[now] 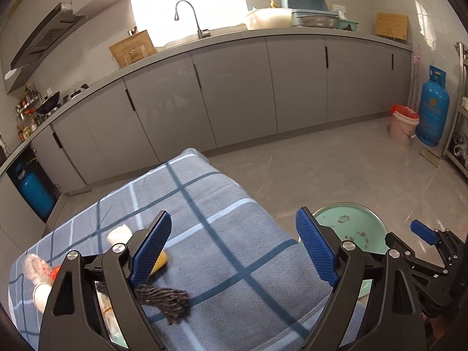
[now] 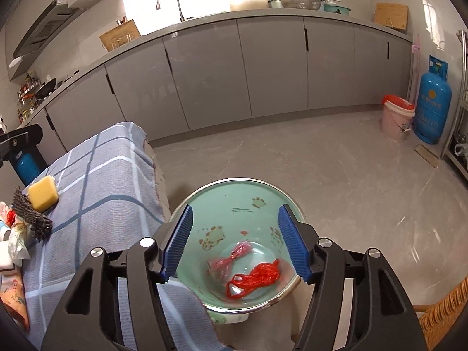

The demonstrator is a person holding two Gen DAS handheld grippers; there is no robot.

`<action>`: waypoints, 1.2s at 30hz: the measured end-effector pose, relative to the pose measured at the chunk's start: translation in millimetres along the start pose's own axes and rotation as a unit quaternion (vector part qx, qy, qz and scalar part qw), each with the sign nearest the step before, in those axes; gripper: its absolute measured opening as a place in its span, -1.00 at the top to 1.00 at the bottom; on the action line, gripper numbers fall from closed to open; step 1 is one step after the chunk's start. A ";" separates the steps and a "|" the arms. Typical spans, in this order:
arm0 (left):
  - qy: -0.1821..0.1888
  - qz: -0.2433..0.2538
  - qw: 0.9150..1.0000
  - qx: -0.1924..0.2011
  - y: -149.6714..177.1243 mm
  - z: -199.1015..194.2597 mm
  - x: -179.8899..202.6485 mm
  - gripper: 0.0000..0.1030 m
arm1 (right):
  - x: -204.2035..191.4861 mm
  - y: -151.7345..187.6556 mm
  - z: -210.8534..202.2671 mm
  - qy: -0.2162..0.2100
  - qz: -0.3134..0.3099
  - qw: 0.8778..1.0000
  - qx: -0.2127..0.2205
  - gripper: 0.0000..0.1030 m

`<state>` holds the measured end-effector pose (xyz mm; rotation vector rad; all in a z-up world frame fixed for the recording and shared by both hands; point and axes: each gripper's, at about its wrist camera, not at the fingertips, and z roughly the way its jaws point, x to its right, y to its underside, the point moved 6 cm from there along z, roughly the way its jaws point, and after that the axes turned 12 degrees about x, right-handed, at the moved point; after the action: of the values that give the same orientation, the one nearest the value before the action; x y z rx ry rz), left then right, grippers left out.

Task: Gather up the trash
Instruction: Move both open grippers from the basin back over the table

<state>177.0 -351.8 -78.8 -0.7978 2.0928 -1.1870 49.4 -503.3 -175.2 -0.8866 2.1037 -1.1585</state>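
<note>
A: Red string (image 2: 257,276) and pink wrapper (image 2: 231,260) already lie in the green basin (image 2: 234,193).

B: Sponge (image 2: 43,193), scourer (image 2: 30,215) and wrappers (image 2: 17,242) remain on the tabletop (image 2: 96,181); both tongs, left (image 1: 235,251) and right (image 2: 234,244), gape empty.

Your tongs' pads (image 2: 292,242): ribbed blue rubber, matt black plastic arms. Checked cloth (image 1: 222,234) under you: woven, matt. Basin (image 2: 234,204): glossy enamel, metal rim. Sponge (image 2: 43,194): porous yellow foam. Floor (image 2: 292,152): smooth, faintly shiny.
</note>
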 end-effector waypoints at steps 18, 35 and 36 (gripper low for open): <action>-0.121 -0.026 0.992 0.028 29.9 -87.4 -150.7 -0.76 | -167.4 1.7 -50.9 -0.120 -0.088 0.989 -0.005 -0.34; -0.243 -0.105 0.961 -0.075 162.2 -143.4 -299.1 -0.76 | -290.5 22.6 -88.8 -0.203 -0.160 0.966 -0.012 -0.43; -0.244 -0.108 0.960 -0.079 166.5 -144.6 -301.7 -0.76 | -297.2 24.6 -91.3 -0.208 -0.163 0.964 -0.014 -0.43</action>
<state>229.2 17.4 -103.8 -1.2766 1.7301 -0.8222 158.0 -219.2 -106.0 -1.3961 1.6752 -0.9898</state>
